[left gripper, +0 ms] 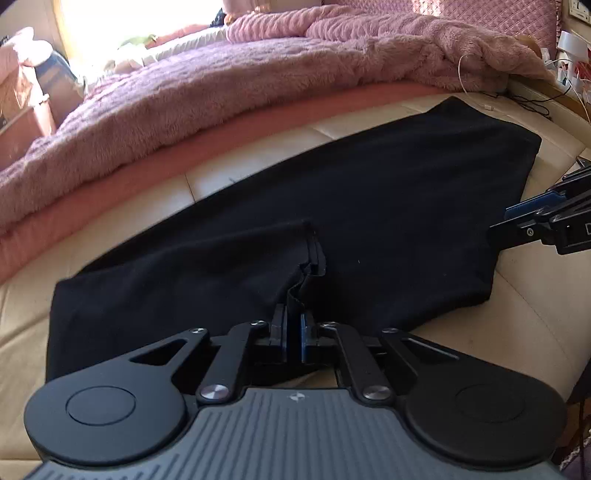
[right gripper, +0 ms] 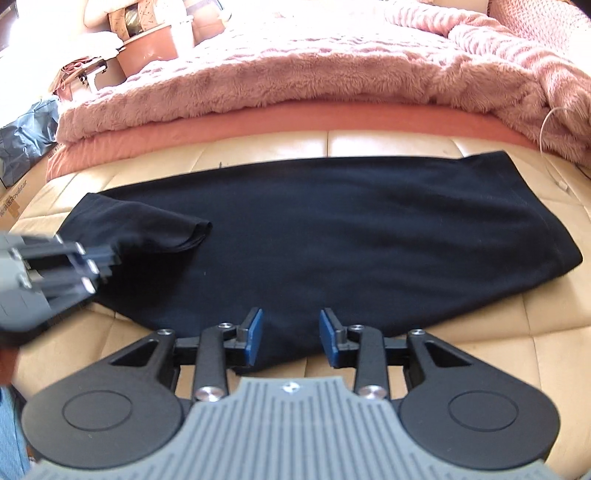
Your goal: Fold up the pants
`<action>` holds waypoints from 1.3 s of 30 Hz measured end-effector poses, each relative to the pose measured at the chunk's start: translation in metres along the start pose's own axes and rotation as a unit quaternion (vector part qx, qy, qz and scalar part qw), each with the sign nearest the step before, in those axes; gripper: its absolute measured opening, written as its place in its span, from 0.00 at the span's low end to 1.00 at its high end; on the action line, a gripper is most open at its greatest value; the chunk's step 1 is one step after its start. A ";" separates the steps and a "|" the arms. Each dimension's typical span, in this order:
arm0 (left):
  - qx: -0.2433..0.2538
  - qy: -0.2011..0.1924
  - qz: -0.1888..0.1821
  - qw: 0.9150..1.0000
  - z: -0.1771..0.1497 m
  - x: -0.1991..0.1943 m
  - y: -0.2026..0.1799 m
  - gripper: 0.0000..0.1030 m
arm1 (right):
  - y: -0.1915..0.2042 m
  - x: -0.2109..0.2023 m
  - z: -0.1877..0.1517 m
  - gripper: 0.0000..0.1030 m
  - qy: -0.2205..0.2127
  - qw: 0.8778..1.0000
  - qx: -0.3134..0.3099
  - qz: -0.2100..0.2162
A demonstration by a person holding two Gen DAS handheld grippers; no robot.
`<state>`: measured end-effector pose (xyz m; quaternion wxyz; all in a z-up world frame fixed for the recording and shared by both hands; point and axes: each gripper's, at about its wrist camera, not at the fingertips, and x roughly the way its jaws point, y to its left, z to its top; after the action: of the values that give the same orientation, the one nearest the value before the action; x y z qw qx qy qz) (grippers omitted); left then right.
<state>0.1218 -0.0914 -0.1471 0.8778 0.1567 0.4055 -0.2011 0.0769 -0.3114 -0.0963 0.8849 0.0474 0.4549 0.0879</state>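
Black pants [right gripper: 314, 236] lie flat on the cream cushion [right gripper: 517, 354], near the pink blanket [right gripper: 295, 74]. My left gripper [left gripper: 293, 321] pinches the leg hem; right gripper [right gripper: 291, 332] gapes empty. Lay hem squarely, edges aligned.

cream quilted bed surface [right gripper: 369, 144] | pink fluffy blanket [right gripper: 314, 74] | bright window [left gripper: 140, 18]

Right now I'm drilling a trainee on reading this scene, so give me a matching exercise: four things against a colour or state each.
Things:
1. left gripper
2. right gripper
3. fluffy blanket
4. padded leather surface

States:
A. cream
B. jaws apart, above the black fabric pants
C. pink
D. pinching a fold of black cloth

Pairs: 1-D, 2-B, 3-C, 4-A
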 end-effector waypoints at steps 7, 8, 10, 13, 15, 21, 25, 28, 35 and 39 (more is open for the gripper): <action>-0.078 0.004 -0.103 0.992 0.001 -0.013 0.036 0.37 | 0.008 0.011 -0.001 0.30 0.008 1.000 -0.005 0.016; -0.093 -0.002 -0.110 0.990 0.004 -0.015 0.040 0.39 | 0.008 0.010 -0.002 0.30 0.006 1.000 -0.007 0.020; -0.125 -0.004 -0.106 0.986 0.008 -0.016 0.049 0.42 | 0.014 0.013 -0.001 0.30 0.004 1.000 -0.013 0.028; -0.159 0.008 -0.100 0.982 0.015 -0.007 0.060 0.42 | 0.022 0.021 0.002 0.22 0.006 0.999 -0.021 0.043; -0.151 0.022 -0.091 0.984 0.022 0.004 0.060 0.45 | 0.030 0.029 0.005 0.17 0.008 0.998 -0.028 0.049; -0.153 0.049 -0.062 0.985 0.035 0.039 0.059 0.46 | 0.039 0.044 0.010 0.13 0.012 0.998 -0.025 0.055; -0.126 0.048 -0.050 0.990 0.034 0.048 0.049 0.46 | 0.037 0.050 0.012 0.15 0.009 0.998 -0.020 0.061; -0.109 0.051 -0.042 0.992 0.036 0.053 0.040 0.43 | 0.034 0.054 0.011 0.16 0.010 0.998 -0.010 0.064; -0.182 0.048 -0.063 0.980 0.037 0.051 0.057 0.04 | 0.037 0.059 0.010 0.16 0.003 0.997 -0.015 0.081; -0.260 0.030 -0.106 0.959 0.034 0.044 0.084 0.03 | 0.038 0.059 0.009 0.16 0.001 0.997 -0.015 0.082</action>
<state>0.2104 -0.0432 -0.1504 0.8493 -0.1149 0.4843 -0.1757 0.1140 -0.2628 -0.1317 0.8750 0.0715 0.4487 0.1670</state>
